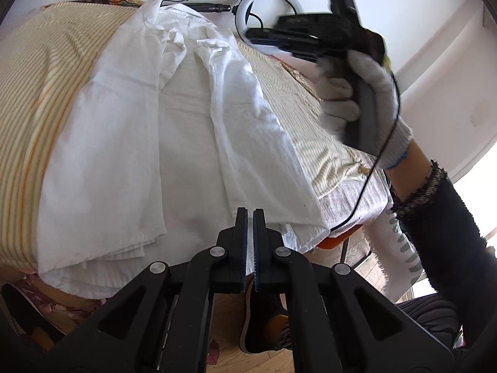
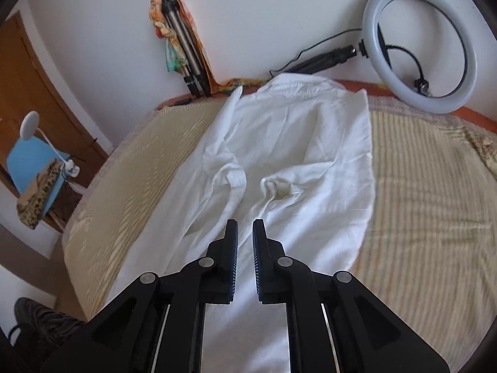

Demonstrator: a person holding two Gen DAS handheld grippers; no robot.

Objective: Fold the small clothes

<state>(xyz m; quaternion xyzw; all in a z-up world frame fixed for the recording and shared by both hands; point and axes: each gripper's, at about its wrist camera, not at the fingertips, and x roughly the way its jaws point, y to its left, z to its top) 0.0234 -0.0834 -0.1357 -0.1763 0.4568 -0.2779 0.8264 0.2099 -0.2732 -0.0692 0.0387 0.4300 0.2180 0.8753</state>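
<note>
Lying lengthwise on the striped bed (image 2: 419, 186), the white shirt (image 2: 279, 161) is the landmark item: collar toward the wall, hem toward the person, both sides partly folded inward.

Left of shirt: tripod (image 2: 186, 59) leaning on the wall.

At shirt's hem: left gripper (image 1: 250, 214), fingers nearly closed on nothing, just short of the hem edge.

Above shirt's lower middle: right gripper (image 2: 245, 227), fingers slightly apart, empty, pointing along the long axis; judged the nearer.

Right of collar: ring light (image 2: 419, 49).

Unclear: sleeves bunched, their ends indistinct; hem cut off in the right view.
</note>
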